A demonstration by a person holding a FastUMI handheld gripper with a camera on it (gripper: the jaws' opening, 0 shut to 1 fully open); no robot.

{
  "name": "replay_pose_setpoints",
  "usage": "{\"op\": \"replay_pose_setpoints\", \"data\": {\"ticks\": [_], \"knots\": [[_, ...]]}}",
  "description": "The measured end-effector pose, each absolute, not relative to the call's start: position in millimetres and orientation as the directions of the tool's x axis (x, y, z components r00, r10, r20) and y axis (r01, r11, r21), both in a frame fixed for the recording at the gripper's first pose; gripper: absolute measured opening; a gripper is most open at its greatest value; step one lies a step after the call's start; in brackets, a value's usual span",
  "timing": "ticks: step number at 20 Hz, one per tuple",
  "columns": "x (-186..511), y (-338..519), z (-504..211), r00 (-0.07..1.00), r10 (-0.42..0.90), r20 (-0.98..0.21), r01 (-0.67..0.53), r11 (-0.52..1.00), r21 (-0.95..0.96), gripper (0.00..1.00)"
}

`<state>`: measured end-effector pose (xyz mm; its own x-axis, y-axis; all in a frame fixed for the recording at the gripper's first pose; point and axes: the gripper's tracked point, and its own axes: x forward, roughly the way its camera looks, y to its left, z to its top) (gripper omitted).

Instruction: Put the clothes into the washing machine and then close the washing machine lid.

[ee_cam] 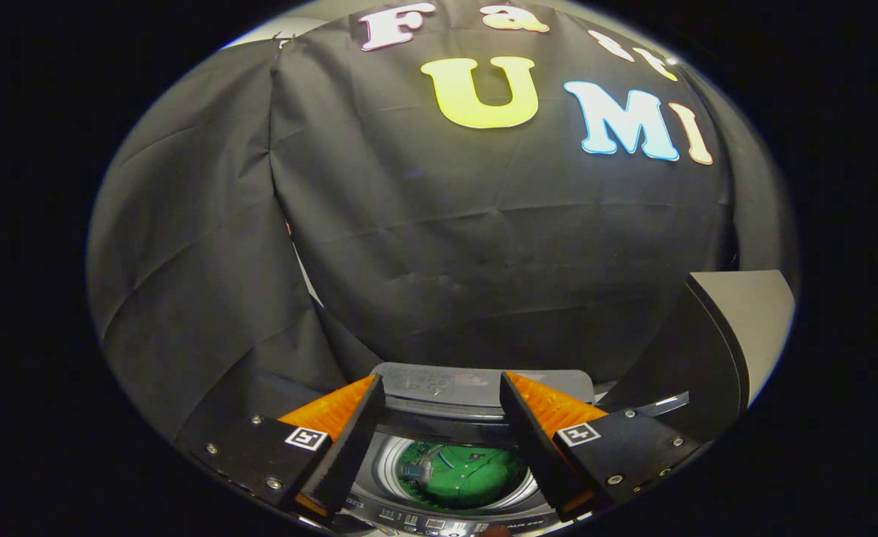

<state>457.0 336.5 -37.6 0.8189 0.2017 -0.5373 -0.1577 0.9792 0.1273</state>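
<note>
Already the green shirt lies in the washer drum. The tool hovers above, wide open and empty. The raised lid, rigid and probably light, should take a grip at its edge.

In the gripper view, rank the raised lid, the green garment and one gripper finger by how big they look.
1. Raised lid, beside the open gripper.
2 or 3. Finger and green garment in the drum look alike; the finger's nearness inflates it.
</note>
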Motion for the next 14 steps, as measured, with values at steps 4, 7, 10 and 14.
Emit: {"op": "replay_pose_setpoints", "data": {"ticks": [4,7,10,14], "knots": [[437,337,-49,0.807,0.221,-0.547,-0.175,0.975,0.135,0.95],[422,341,-61,0.796,0.252,-0.549,-0.183,0.967,0.179,0.95],[405,340,-77,0.776,0.263,-0.574,-0.187,0.964,0.188,0.95],[390,335,-91,0.772,0.266,-0.578,-0.207,0.964,0.167,0.95]]}}
